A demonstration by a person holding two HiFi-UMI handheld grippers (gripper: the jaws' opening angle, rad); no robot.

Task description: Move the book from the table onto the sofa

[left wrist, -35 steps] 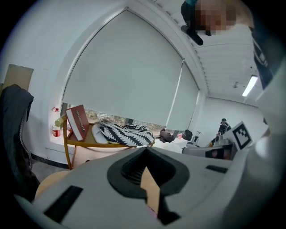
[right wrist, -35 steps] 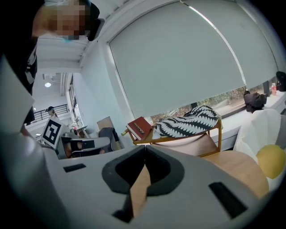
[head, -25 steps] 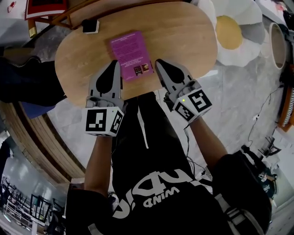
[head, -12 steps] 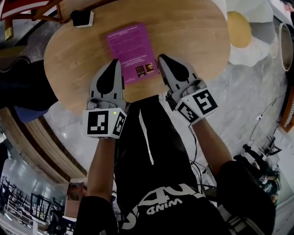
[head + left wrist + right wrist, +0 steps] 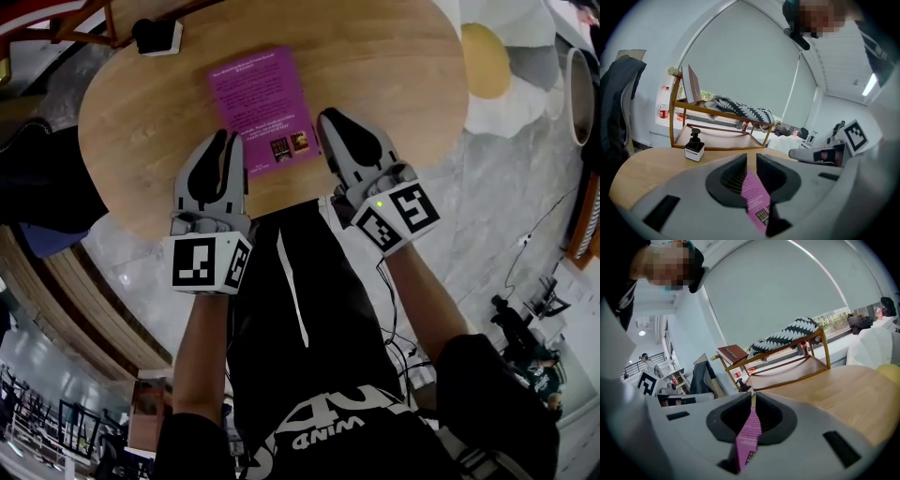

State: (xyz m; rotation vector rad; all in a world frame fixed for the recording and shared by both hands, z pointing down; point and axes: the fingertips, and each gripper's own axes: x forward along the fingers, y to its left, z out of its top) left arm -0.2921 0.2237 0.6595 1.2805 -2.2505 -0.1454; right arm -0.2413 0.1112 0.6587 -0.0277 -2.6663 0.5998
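Hovering at table (image 5: 394, 66) near edge: your left gripper (image 5: 225, 141), jaws just opening slightly, book (image 5: 261, 103) beyond gap, ungripped; your right gripper (image 5: 331, 119) clenched, empty. Book flat on table, 12 o'clock between both. Likely risk: tips nudge flat book, skidding it away, grip missed.

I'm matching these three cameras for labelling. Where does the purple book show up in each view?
Head view: the purple book lies flat at upper centre, slightly left.
Left gripper view: a narrow purple strip, low at centre.
Right gripper view: a narrow purple strip, low and just left of centre.
Shared landmark: the wooden table that the book lies on.
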